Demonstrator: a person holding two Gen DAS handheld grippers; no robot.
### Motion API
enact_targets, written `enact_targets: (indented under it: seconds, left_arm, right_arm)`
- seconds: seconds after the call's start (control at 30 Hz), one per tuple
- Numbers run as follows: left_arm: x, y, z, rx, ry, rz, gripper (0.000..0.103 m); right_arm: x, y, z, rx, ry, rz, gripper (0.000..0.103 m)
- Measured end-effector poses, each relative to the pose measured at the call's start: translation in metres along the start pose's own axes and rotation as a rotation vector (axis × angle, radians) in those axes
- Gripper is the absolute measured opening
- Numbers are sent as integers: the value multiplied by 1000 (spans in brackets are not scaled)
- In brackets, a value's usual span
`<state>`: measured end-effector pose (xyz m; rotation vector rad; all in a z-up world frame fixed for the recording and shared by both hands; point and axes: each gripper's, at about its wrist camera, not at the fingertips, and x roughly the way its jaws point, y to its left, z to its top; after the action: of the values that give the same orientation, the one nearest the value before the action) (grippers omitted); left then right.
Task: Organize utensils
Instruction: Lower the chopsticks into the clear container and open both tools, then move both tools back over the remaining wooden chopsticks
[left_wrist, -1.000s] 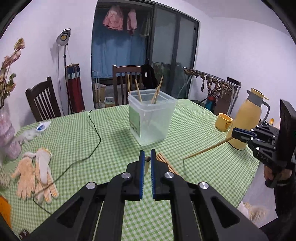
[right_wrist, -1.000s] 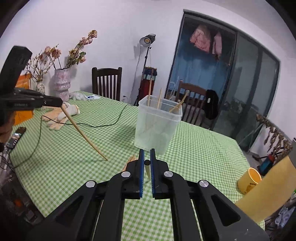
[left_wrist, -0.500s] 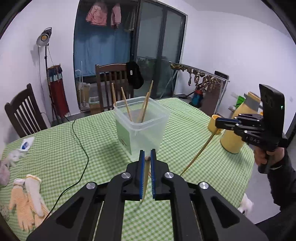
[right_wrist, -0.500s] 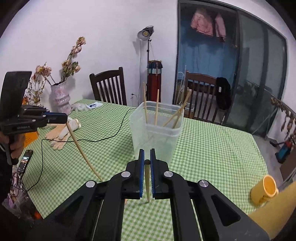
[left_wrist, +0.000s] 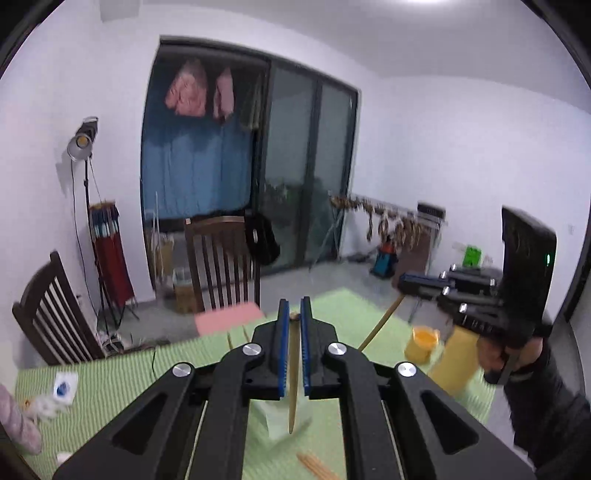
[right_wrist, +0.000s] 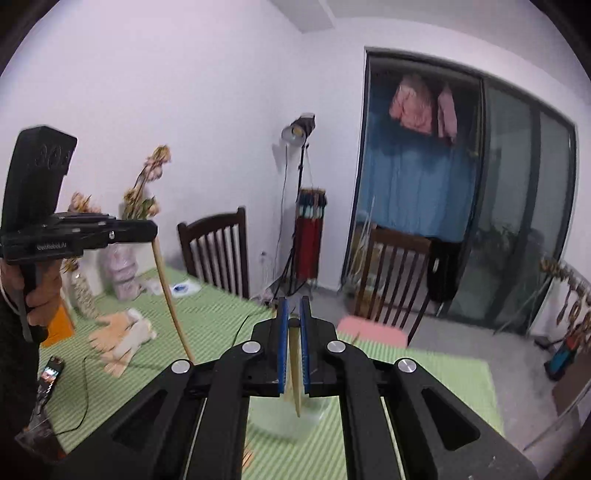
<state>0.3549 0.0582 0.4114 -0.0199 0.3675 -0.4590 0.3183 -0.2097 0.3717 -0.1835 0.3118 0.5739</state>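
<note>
Here I look across the bench (left_wrist: 110, 373), draped in a green checked cloth and filling the lower part of both wrist views. Two dark wooden chairs stand at its far side; the nearer chair (left_wrist: 221, 258) has a pink seat cushion. Behind them is a dark glass sliding door (left_wrist: 310, 166), with a lamp on a stand (left_wrist: 83, 136) to its left.

The clear plastic container (right_wrist: 291, 417) sits on the bench directly under my grippers, blurred and mostly hidden behind the fingers; from the left wrist I catch only its pale wall (left_wrist: 277, 417). A yellow jug (left_wrist: 454, 362) and a yellow cup (left_wrist: 423, 341) stand near the right edge. A vase of dried flowers (right_wrist: 125, 266), a pair of pale gloves (right_wrist: 122, 336) and a thin black cable (right_wrist: 85, 387) lie on the left side.

My left gripper (left_wrist: 294, 314) is clamped on a single chopstick (left_wrist: 293, 387) that hangs down, its tip over the container. In the right wrist view the same gripper (right_wrist: 147, 230) shows side-on, held by a hand (right_wrist: 40, 291), the stick (right_wrist: 171, 306) curving downward.

My right gripper (right_wrist: 292, 314) is pinched on another chopstick (right_wrist: 295, 376), pointing down toward the container's mouth; from the left wrist that gripper (left_wrist: 406, 286) appears at the right with its stick (left_wrist: 380, 325) slanting down.

A few loose chopsticks (left_wrist: 314, 465) lie on the cloth near the container.
</note>
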Motion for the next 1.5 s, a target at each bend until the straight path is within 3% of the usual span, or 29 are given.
enact_targets:
  seconds: [0.1,0.23,0.47,0.6,0.77,0.8,0.83,0.9,0.93,1.0,1.27,1.4,1.5]
  left_arm:
    - [22,2,18,-8,-4,12,3]
    - [69,10,13,-29,51,35,3]
    - [155,23,-48,-66,222,60,3]
    - [181,32,-82,-115,288,53,3]
    - [203,42,-109,-167,335,72,4]
    - [203,45,-113,-181,330,80,8]
    - [203,46,-114,-190,324,97,23]
    - [196,50,-119,-217,306,133,38]
    - [192,52,-121,-231,298,134,39]
    - [181,53,-124,-245,282,135,43]
    - [118,34,-136,-162,186,207,54]
    - [81,23,-145,-147,135,230,66]
    - [60,9,-155,-115,106,286,73]
  right_arm:
    - [23,-7,14,2,11,-11,6]
    - [65,-14,5,20,86,-17,6]
    - [137,-28,-44,64,317,-21,6]
    - [166,-38,-70,126,443,-1,6]
    - [192,-39,-87,170,507,-7,7]
    - [195,-42,-89,190,511,-13,7]
    - [195,-44,-90,200,510,-22,7]
    - [190,-46,-88,212,481,-27,11]
    - [185,-47,-86,222,459,-37,28]
    - [173,-53,-84,256,398,-65,49]
    - [113,-57,-83,252,271,-121,56]
    - [85,-50,-91,210,228,-171,71]
    - [69,-40,-98,155,216,-217,75]
